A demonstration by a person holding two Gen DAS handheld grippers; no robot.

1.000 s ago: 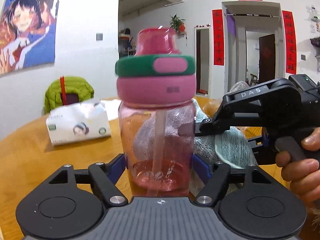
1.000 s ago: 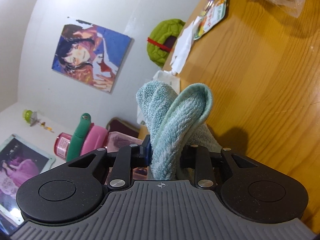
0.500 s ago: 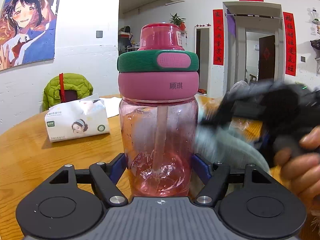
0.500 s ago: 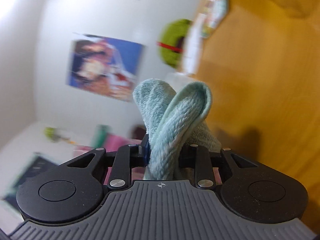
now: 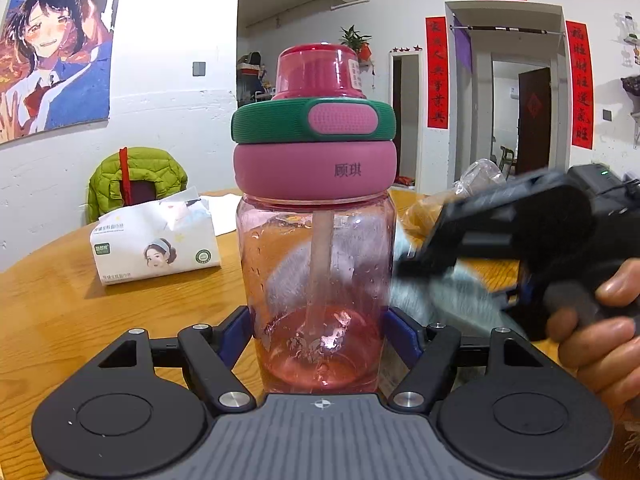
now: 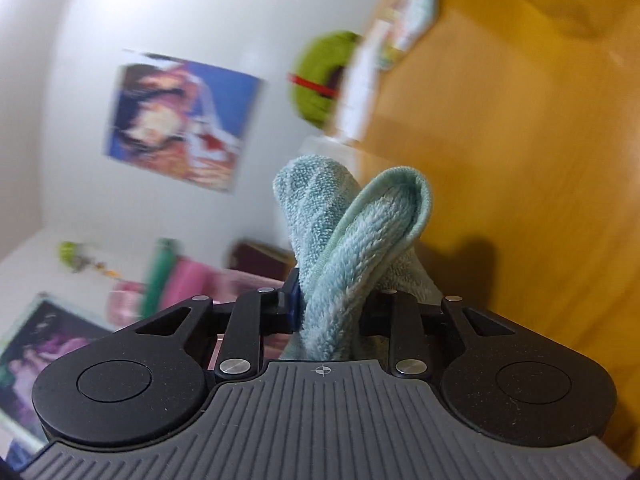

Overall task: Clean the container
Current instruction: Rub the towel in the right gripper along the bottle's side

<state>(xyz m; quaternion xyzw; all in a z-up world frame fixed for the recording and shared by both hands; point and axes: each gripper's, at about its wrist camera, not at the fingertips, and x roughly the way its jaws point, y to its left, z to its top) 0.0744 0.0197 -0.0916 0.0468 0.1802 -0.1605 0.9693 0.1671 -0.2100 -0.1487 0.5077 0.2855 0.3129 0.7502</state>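
A clear pink water bottle (image 5: 316, 264) with a pink and green lid and an inner straw stands upright on the wooden table (image 5: 60, 312). My left gripper (image 5: 318, 334) is shut on its lower body. My right gripper (image 6: 330, 312) is shut on a folded light-blue towel (image 6: 360, 232). In the left wrist view that towel (image 5: 452, 292) presses against the bottle's right side, with the right gripper (image 5: 508, 232) blurred beside it and a hand (image 5: 600, 320) on its handle. The bottle (image 6: 180, 280) shows blurred at the left of the right wrist view.
A tissue pack (image 5: 156, 240) lies left of the bottle. Behind it a green jacket (image 5: 136, 180) hangs on a chair. A clear plastic bag (image 5: 476, 184) sits at the back right of the table. Papers (image 6: 404, 28) lie further along the table.
The right gripper with the towel has swept along the bottle's right side, away and back against it. The bottle stays clamped upright in the left gripper, shifting only slightly.
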